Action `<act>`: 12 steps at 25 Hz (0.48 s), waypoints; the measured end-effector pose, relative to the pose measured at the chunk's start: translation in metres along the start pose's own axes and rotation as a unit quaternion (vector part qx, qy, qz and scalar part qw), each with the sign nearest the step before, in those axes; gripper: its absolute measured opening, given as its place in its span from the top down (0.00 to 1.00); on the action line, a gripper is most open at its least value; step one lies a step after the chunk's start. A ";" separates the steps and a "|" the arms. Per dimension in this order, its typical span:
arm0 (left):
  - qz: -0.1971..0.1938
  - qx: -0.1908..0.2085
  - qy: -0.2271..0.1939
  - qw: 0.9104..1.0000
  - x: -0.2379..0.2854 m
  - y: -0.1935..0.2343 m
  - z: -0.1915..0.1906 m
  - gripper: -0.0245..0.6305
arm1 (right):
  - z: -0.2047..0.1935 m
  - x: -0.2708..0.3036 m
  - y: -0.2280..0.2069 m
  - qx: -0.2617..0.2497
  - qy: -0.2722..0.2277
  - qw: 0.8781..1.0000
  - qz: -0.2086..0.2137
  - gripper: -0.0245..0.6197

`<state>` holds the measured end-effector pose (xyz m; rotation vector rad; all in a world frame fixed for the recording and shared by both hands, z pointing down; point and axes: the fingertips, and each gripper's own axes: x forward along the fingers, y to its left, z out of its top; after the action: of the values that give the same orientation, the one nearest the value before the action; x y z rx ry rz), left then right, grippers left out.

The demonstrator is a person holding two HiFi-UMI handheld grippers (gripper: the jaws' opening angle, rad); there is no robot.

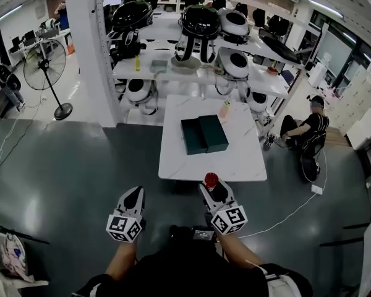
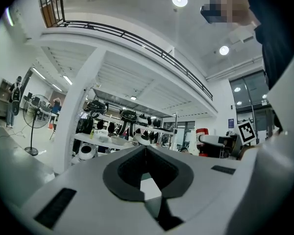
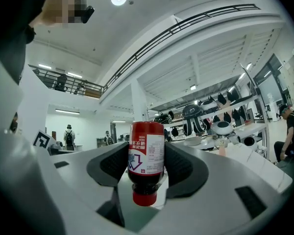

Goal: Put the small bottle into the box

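Note:
A small bottle with dark contents, a red cap and a red-and-white label is held between the jaws of my right gripper, just before the near edge of the white table. In the right gripper view the small bottle stands with its cap toward the camera and my right gripper is shut on its body. A dark green box, lying open in two halves side by side, sits mid-table. My left gripper hangs left of the table, shut and empty; the left gripper shows nothing between its pads.
A small peach-coloured bottle stands on the table behind the box. White shelves with robot parts lie beyond the table. A person sits on the floor at the right, with cables nearby. A standing fan is far left.

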<state>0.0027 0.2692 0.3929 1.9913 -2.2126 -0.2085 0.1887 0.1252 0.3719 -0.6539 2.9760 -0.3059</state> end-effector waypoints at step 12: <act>-0.013 0.004 0.004 1.000 0.118 0.073 0.009 0.94 | -0.005 0.118 -0.064 0.010 -0.014 1.000 -0.006 0.59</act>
<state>-0.0824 0.1598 0.4021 2.0223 -2.1870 -0.1956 0.1070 0.0189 0.3863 -0.6673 2.9391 -0.3229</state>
